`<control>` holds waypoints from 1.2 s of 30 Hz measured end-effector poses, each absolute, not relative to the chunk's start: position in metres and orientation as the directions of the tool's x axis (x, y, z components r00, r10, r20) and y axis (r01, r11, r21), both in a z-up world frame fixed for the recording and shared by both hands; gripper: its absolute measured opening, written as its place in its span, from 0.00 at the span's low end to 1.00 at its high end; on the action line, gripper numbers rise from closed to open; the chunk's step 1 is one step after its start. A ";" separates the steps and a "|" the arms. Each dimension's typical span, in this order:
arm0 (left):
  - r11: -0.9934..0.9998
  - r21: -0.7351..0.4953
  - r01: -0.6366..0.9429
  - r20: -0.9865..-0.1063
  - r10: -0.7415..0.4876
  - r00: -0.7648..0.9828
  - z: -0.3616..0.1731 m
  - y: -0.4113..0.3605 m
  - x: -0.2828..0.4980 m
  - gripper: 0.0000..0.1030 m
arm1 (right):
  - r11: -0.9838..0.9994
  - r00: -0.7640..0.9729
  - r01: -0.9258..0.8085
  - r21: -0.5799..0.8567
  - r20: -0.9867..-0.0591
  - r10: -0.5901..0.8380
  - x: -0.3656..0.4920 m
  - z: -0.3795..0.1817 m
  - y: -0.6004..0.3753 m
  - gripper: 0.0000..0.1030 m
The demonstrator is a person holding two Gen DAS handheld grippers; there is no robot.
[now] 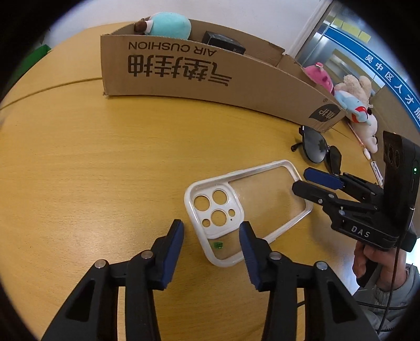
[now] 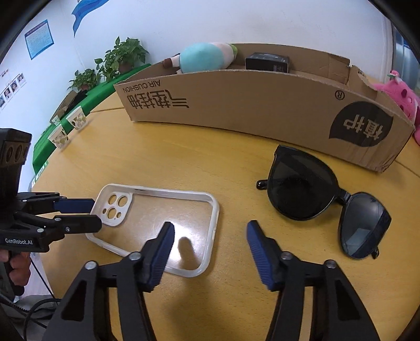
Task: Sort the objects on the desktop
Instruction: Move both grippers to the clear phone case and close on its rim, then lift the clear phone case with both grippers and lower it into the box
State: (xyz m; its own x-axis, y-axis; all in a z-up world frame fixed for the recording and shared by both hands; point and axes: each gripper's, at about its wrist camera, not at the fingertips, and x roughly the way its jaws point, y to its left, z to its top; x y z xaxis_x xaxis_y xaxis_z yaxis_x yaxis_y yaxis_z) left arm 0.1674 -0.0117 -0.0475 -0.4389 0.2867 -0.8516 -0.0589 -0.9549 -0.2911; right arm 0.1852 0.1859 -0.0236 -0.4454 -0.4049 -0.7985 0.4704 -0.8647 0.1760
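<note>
A clear phone case with a white rim (image 1: 246,209) lies flat on the wooden table; it also shows in the right wrist view (image 2: 160,225). Black sunglasses (image 1: 319,150) lie to its right, also in the right wrist view (image 2: 325,207). My left gripper (image 1: 211,230) is open, its jaws astride the case's camera end just above the table. My right gripper (image 2: 210,233) is open and empty at the case's other end; it also shows in the left wrist view (image 1: 299,181). Behind stands an open cardboard box (image 1: 210,76) holding a teal plush (image 1: 168,25) and a small black box (image 1: 223,42).
Pink, beige and blue plush toys (image 1: 351,97) lie past the box's right end, with a thin pen-like item (image 1: 362,143). Paper cups (image 2: 68,128) and potted plants (image 2: 118,60) stand at the far left. The table (image 1: 105,170) stretches left of the case.
</note>
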 end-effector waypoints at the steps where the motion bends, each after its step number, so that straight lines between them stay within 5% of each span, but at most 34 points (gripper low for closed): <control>1: -0.956 -0.288 -0.060 -0.855 0.285 -0.434 -0.048 -0.011 0.166 0.31 | -0.867 -0.450 0.473 0.158 -0.802 -0.392 0.185 -0.024 0.185 0.35; 6: -0.966 -0.252 -0.055 -0.865 0.250 -0.435 -0.048 -0.013 0.163 0.15 | -0.862 -0.456 0.493 0.120 -0.808 -0.373 0.182 -0.024 0.181 0.10; 18: -0.978 -0.202 -0.046 -0.818 0.195 -0.541 -0.019 -0.021 0.156 0.08 | -0.866 -0.485 0.485 0.117 -0.789 -0.378 0.190 -0.014 0.179 0.07; 23: -0.979 -0.187 -0.082 -0.723 0.194 -0.663 0.031 -0.021 0.136 0.08 | -0.871 -0.593 0.466 0.154 -0.676 -0.437 0.185 0.036 0.192 0.07; 36: -0.984 -0.071 -0.165 -0.389 0.180 -0.904 0.186 0.007 0.050 0.06 | -0.905 -0.833 0.416 -0.084 -0.435 -0.343 0.124 0.183 0.197 0.09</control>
State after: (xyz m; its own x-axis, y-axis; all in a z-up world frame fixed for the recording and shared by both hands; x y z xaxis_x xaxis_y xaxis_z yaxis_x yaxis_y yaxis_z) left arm 0.0504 0.0070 0.1859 -0.9036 0.1800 -0.3886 -0.1654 -0.9837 -0.0710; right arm 0.1240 0.1969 0.1828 -0.8328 -0.3427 -0.4347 0.4162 -0.9054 -0.0837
